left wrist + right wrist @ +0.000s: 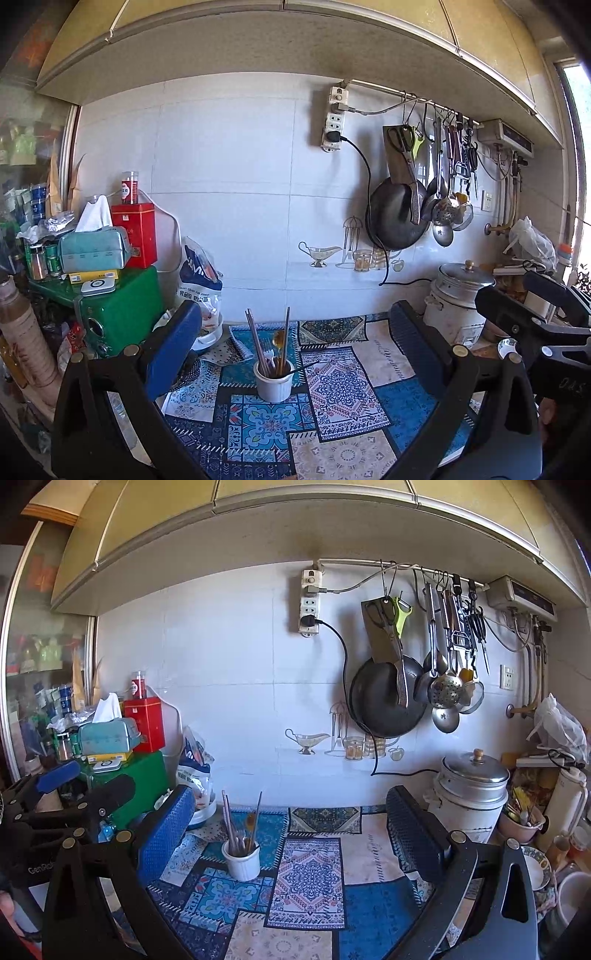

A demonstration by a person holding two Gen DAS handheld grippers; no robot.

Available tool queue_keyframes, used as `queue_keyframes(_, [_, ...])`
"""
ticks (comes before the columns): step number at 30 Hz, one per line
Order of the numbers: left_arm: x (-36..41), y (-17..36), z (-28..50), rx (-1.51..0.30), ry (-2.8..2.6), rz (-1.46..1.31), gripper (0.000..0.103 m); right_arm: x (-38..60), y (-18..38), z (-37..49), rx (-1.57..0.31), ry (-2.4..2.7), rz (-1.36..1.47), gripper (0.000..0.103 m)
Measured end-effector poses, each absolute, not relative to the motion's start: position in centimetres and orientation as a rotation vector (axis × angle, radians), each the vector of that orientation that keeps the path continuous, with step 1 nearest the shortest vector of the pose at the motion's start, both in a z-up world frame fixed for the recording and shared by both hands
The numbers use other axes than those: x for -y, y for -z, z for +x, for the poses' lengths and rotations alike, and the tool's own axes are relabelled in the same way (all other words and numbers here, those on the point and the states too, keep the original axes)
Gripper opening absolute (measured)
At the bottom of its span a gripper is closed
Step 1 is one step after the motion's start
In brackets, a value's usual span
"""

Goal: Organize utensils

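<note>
With both my left gripper and right gripper spread and empty, the white cup of thin, stiff, slippery chopsticks stands mid-mat; I judge a grasp at mid-shaft best.

One white cup is being seen on the patterned mat, with several chopsticks in it, exact number unclear. One pot, one wok, one red tin, one tissue box, two open grippers are being counted.
</note>
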State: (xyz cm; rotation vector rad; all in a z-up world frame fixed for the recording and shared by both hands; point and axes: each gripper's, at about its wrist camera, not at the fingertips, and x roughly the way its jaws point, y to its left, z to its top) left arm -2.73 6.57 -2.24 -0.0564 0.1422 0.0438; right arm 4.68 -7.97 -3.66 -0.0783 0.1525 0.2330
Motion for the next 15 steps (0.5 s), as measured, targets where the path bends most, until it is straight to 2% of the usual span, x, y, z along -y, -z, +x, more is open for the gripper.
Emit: queue_keyframes(15, [-7.9,3.0,0.3,-0.168,-0.072,-0.077,0.102,7.1,4.0,7.6,-0.164,-0.248,-0.081,0.103])
